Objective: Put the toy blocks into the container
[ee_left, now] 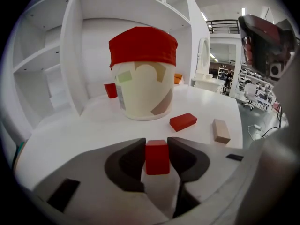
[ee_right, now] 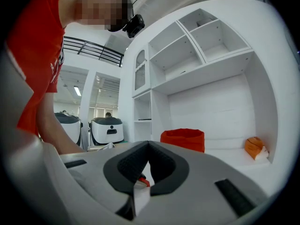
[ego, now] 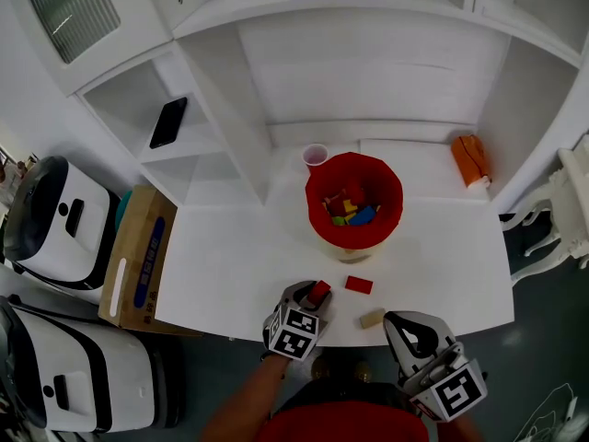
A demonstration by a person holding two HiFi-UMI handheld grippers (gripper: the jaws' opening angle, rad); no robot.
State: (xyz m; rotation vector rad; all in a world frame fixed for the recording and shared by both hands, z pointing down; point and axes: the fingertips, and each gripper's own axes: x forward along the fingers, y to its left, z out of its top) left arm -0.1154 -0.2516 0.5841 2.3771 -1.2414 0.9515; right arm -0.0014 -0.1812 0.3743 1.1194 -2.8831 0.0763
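Red block clamped in your left gripper, near side of container: likely light, rigid, slick; keep grip on flat sides. Right gripper jaws together, empty.

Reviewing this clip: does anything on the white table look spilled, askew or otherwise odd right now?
Nothing stands out. The cream container with the red liner stands upright, the flat red block and tan wooden block lie loose in front of it, and the left gripper grips a small red block.
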